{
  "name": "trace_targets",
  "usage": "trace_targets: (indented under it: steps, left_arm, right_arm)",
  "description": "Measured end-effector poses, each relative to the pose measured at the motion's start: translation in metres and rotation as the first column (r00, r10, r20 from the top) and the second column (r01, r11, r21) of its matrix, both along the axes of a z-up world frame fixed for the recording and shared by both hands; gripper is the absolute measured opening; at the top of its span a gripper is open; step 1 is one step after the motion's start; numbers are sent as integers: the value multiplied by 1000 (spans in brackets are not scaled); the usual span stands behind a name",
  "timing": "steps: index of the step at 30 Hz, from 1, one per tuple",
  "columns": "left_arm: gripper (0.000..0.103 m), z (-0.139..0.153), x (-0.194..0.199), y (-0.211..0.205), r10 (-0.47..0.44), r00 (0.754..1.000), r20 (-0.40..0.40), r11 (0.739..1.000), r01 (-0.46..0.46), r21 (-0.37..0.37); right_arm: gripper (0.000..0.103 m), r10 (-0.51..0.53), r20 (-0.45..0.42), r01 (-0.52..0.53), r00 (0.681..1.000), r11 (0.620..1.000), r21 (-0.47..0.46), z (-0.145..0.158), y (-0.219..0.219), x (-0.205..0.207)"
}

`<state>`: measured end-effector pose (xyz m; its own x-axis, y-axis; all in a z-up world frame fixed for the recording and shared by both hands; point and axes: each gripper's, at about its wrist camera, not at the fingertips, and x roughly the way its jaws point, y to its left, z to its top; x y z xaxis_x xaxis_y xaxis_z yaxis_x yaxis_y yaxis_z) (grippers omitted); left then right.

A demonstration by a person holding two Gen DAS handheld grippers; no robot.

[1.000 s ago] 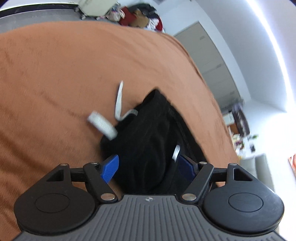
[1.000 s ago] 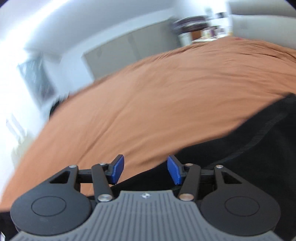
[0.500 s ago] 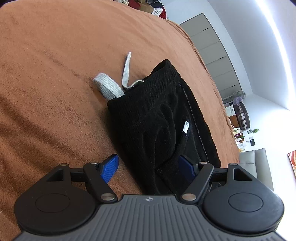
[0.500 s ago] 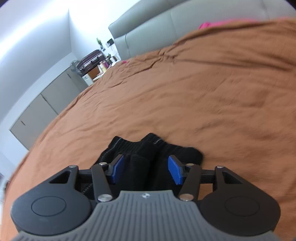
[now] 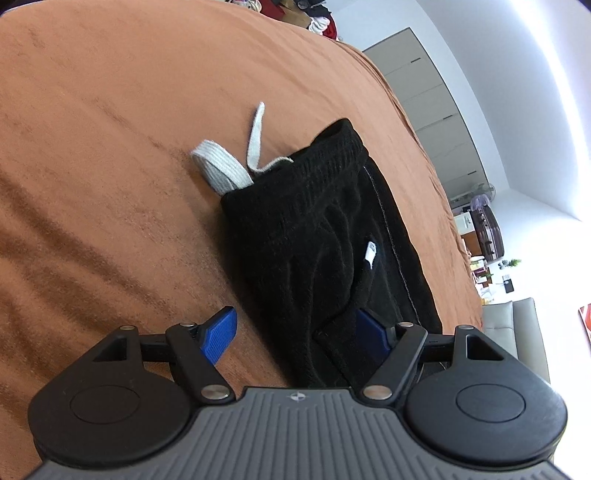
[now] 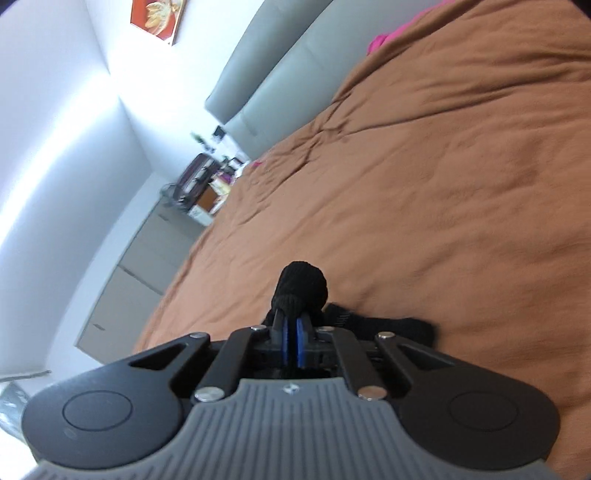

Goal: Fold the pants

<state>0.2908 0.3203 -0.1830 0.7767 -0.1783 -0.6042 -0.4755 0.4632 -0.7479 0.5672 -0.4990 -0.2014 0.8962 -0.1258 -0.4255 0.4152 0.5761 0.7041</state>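
Note:
Black pants point(image 5: 325, 236) lie lengthwise on an orange-brown bedspread point(image 5: 110, 155), the ribbed waistband at the far end with a white drawstring point(image 5: 236, 162) spilling out to its left. My left gripper point(image 5: 299, 332) is open, its blue fingers straddling the near part of the pants. In the right wrist view my right gripper point(image 6: 293, 338) is shut on a black ribbed leg cuff point(image 6: 301, 288) and holds it raised; a second black cuff point(image 6: 388, 325) lies on the bedspread point(image 6: 443, 184) just right of it.
A grey sofa point(image 6: 273, 74) stands beyond the bed, with a pink item point(image 6: 380, 40) at the bed's far edge. Grey cabinets point(image 5: 436, 110) line the wall. A pile of clothes point(image 5: 314, 18) sits past the bed's far end.
My right gripper has closed on a leg cuff and lifted it. My left gripper has stayed open and drawn back slightly over the pants.

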Motion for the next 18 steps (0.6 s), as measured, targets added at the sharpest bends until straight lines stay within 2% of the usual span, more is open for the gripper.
trace_targets:
  steps: [2,3,5,8,10,11,13,14,15,17,18]
  left_arm:
    - [85,-1,1,-1,-11,1000,-8,1000,11,-3]
    - [85,-1,1,-1,-16,1000,-7,1000,16,-5]
    - [85,0,-1,-1,-10,1000,-1,1000,10,-6]
    - [85,2,-2,2,-7,1000,-2,1000,7,-3]
    - [85,3,-3,4,-1,1000,0,1000,1,-3]
    - [85,2,-4,5,0,1000,0,1000,0,-7]
    - [85,1,-3,5,-1,1000,-2,1000,1,-14]
    - [85,-1,-3,5,-3,1000,-3,1000,2,-19]
    - [85,-2,-3,5,0,1000,-1,1000,0,-25]
    - [85,-5,-8,3,17,1000,24,999,-16,-47]
    - [87,-7,-9,3,27,999,41,998,-25,-64]
  right_arm:
    - [0,7,-84,-11,996,999,-47,-10,3,1]
    - [0,1,-155,-8,988,999,-47,-20,3,3]
    - [0,-18,-193,14,981,1000,-22,-30,2,-2]
    - [0,-35,-161,22,986,996,-84,-21,11,-11]
    - [0,-57,-41,53,998,994,-90,-13,15,-22]
    - [0,-61,-33,57,998,992,-111,-11,18,-22]
    - [1,-50,-125,32,991,990,-140,-14,22,-12]
    - [2,-44,-207,18,977,992,-128,-21,20,-4]
    - [2,-30,-254,5,967,995,-98,-27,15,-1]
    - [10,-27,-204,15,979,998,-58,-28,10,-9]
    - [33,-22,-172,11,985,998,-63,-25,9,-14]
